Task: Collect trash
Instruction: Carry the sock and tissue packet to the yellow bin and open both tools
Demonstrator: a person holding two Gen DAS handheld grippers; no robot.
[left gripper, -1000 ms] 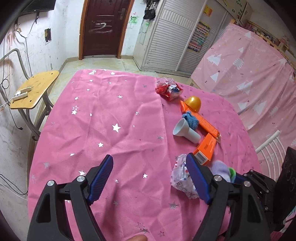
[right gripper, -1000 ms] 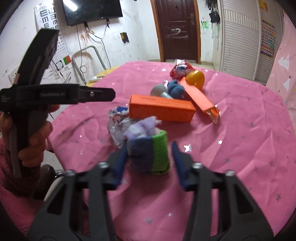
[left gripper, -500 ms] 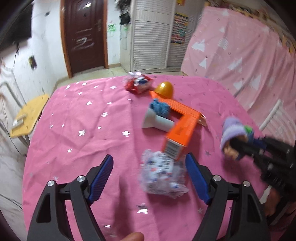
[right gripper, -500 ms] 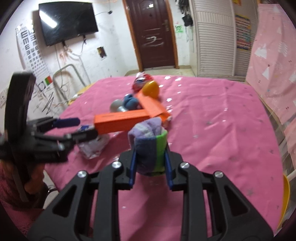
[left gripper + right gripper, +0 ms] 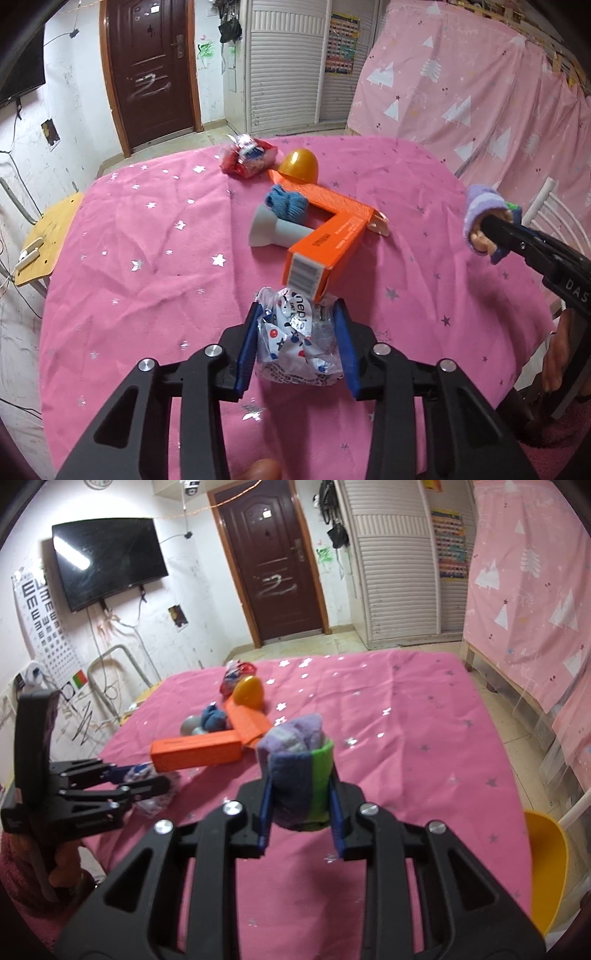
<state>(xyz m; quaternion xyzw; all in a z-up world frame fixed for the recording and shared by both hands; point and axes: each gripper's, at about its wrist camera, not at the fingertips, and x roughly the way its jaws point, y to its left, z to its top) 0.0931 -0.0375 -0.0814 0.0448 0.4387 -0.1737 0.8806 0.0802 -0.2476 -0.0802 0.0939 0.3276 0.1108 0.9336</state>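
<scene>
Plastic crackled, I judged, as the left gripper (image 5: 297,345) finished closing on the crumpled wrapper (image 5: 295,339) — featherlight, slippery, best pinched mid-bulk — while the right gripper (image 5: 300,805) pinched the soft rolled sock (image 5: 297,771).

A crumpled clear plastic wrapper (image 5: 295,343) with red and blue dots lies on the pink starred desk (image 5: 147,258), touching the end of an orange box (image 5: 325,254). A rolled sock (image 5: 295,768), purple, blue and green, is lifted off the cloth. Farther back lie a second orange box (image 5: 325,195), a grey cup (image 5: 273,232) on its side, a blue sock ball (image 5: 288,205), a yellow half-shell (image 5: 298,166) and a red snack bag (image 5: 247,160).
</scene>
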